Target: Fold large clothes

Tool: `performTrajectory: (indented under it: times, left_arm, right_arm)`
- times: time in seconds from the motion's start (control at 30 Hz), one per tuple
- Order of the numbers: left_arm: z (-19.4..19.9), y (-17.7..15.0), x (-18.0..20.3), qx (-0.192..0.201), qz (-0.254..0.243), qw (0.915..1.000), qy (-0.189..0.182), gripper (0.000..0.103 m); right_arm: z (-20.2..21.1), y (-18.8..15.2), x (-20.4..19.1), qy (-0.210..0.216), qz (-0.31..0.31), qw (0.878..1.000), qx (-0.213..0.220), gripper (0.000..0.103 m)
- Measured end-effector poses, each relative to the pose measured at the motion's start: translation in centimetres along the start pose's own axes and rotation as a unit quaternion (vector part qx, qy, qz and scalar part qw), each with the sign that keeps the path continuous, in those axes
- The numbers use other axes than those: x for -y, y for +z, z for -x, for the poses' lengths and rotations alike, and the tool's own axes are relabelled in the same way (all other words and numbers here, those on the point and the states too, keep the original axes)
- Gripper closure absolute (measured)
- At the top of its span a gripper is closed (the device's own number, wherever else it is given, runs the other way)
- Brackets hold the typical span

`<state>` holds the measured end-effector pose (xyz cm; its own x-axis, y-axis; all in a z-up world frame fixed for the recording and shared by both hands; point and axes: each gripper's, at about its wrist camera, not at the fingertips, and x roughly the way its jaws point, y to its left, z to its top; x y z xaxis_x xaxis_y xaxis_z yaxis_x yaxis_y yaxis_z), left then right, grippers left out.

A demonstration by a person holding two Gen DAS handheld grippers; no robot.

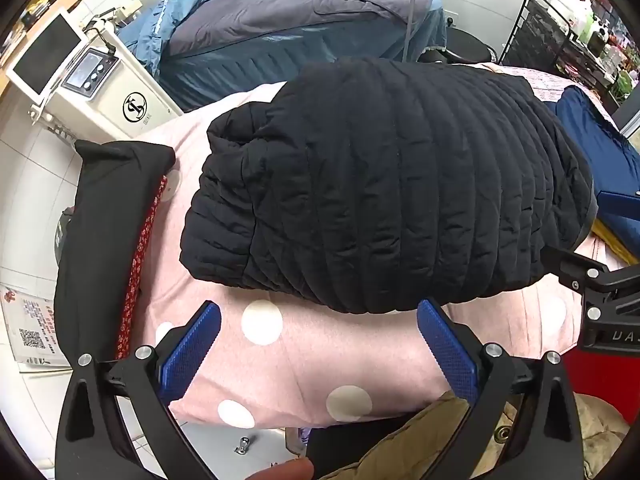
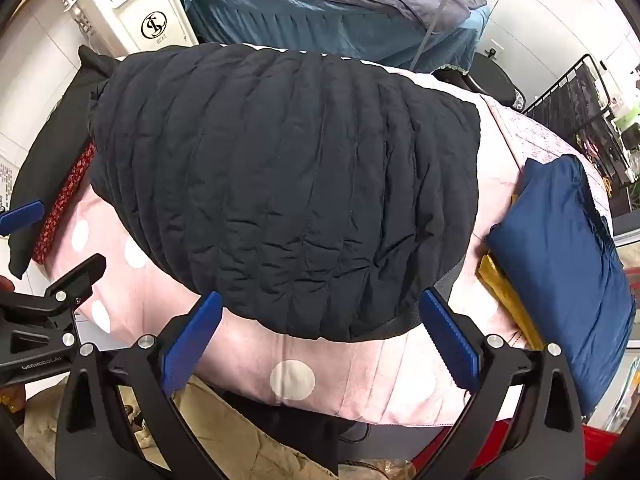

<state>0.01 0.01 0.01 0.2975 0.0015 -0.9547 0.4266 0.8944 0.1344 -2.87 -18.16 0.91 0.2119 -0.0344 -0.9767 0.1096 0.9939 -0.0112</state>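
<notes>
A black quilted jacket (image 1: pixel 400 184) lies folded into a compact block on the pink polka-dot cover (image 1: pixel 304 364); it also fills the middle of the right wrist view (image 2: pixel 280 184). My left gripper (image 1: pixel 318 344) is open and empty, just short of the jacket's near edge at its left part. My right gripper (image 2: pixel 320 334) is open and empty, at the near edge toward the jacket's right part. The right gripper shows at the right edge of the left wrist view (image 1: pixel 600 292), and the left gripper at the left edge of the right wrist view (image 2: pixel 44 280).
A folded black garment over red patterned cloth (image 1: pixel 108 240) lies left of the jacket. A folded navy garment on a yellow one (image 2: pixel 560 264) lies to the right. A blue bed (image 1: pixel 304 28) and a white machine (image 1: pixel 108 92) stand behind. A khaki garment (image 2: pixel 224 432) lies below the cover's edge.
</notes>
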Motion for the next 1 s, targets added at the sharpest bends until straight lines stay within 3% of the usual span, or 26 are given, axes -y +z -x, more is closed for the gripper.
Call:
performTrajectory:
  times: [1.0]
  left_arm:
    - [0.3,-1.0,0.4,-0.007,-0.006,0.9998,0.018,0.006]
  right_arm:
    - [0.1,-1.0,0.6,0.002,0.003,1.000,0.005,0.006]
